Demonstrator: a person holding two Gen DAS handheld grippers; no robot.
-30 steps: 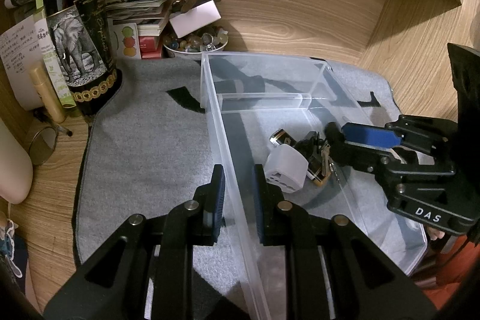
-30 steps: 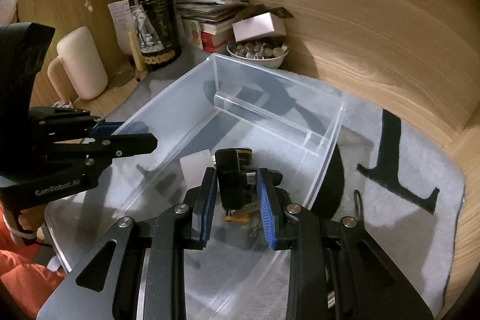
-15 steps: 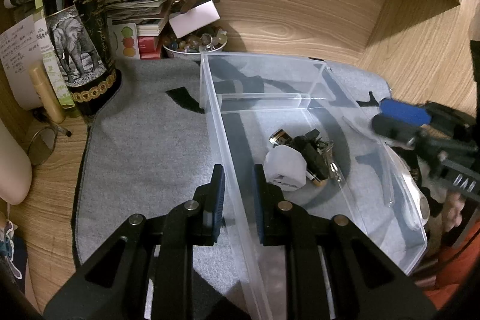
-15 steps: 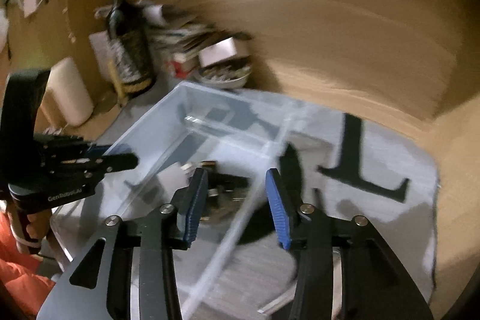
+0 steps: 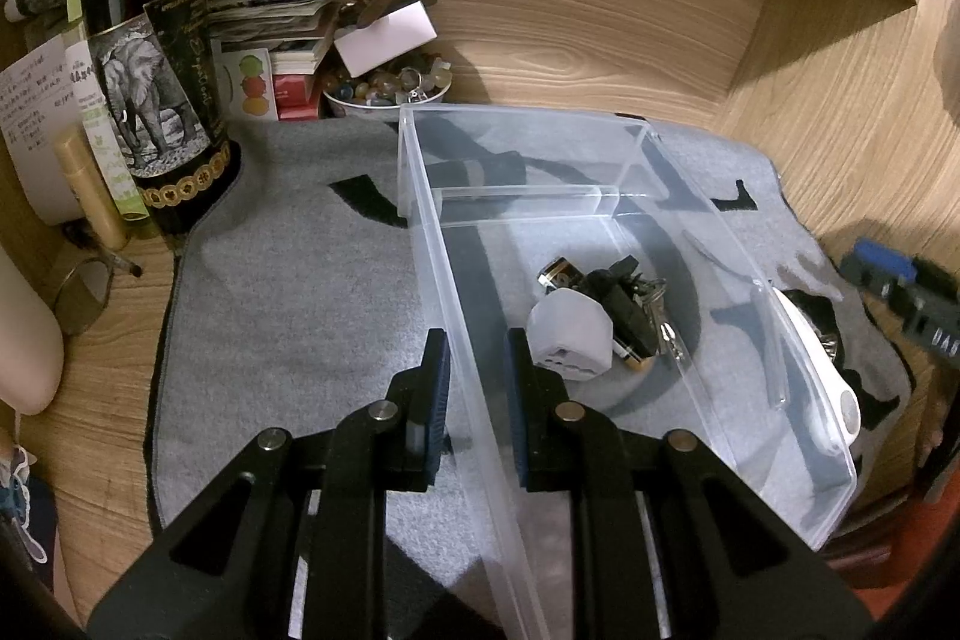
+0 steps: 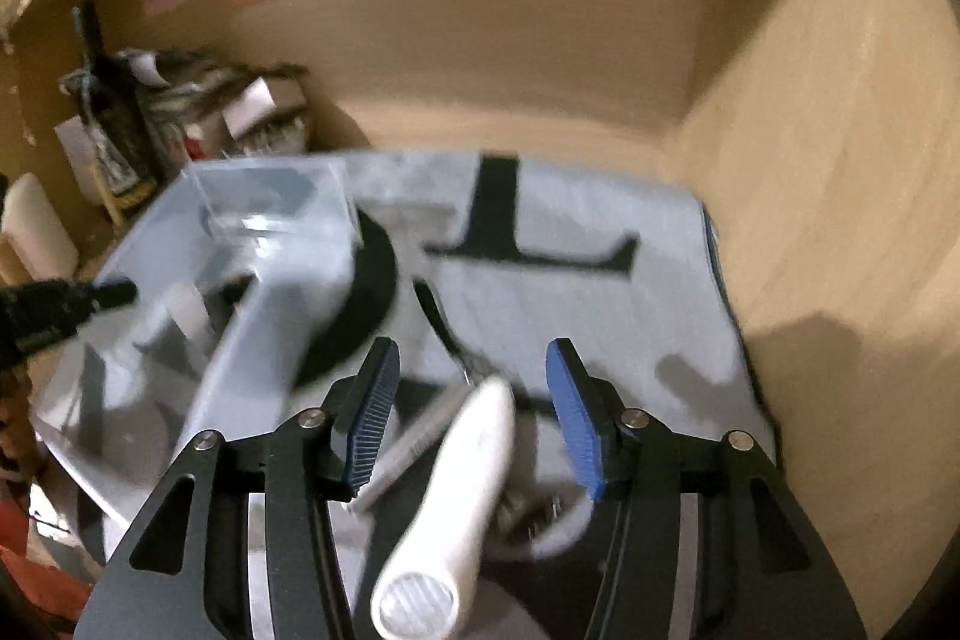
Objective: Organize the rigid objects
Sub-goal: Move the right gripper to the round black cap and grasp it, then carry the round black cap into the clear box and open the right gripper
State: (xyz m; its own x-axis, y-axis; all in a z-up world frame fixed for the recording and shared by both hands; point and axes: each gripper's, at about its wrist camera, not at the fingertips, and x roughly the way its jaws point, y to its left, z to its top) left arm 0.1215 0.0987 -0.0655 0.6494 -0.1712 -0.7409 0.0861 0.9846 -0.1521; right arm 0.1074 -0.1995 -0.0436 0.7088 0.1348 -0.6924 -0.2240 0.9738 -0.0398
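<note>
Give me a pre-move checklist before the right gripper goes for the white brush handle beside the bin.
1. Left gripper shut on the clear bin's side wall, steadying it: ok.
2. Right gripper empty, jaws opening: ok.
3. White brush handle lying between the right fingers, outside the bin: ok.
4. Fingers clear of the bin wall: cannot tell, the right wrist view is blurred.
5. Room in the near compartment beside the white adapter and keys: ok.
6. Handle's bristle end free of the mat: cannot tell.
</note>
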